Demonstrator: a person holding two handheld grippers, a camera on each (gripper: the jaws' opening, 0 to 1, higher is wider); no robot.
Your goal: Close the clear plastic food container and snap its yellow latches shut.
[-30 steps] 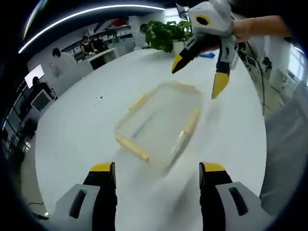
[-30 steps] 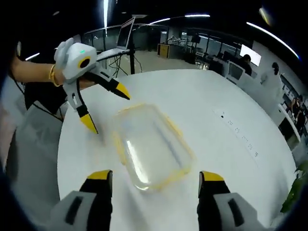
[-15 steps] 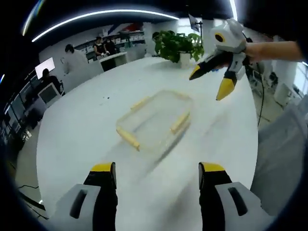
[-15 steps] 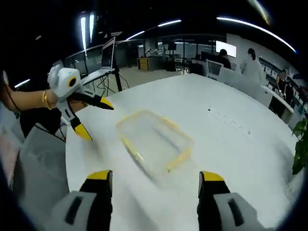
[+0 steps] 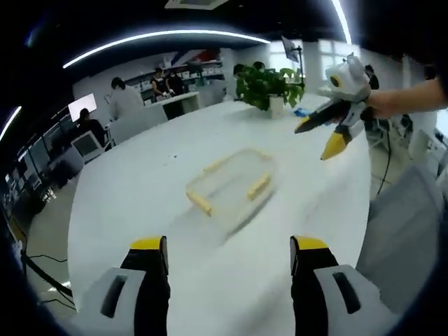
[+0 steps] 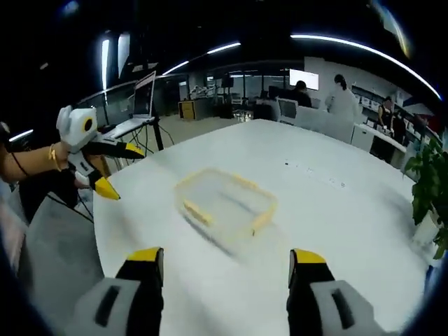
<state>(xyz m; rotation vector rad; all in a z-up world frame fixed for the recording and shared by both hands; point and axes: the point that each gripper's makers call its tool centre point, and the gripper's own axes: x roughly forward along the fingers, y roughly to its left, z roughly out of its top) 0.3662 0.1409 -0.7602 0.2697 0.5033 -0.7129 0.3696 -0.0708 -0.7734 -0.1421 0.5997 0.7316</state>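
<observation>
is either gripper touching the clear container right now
No. In the left gripper view the container sits alone on the white table, with the right gripper raised apart from it.

Both cams sit above the white tabletop looking down and forward from opposite sides, each well back from the clear container at centre, left gripper view facing the right tool, right gripper view facing the left tool, sharing container and tabletop.
</observation>
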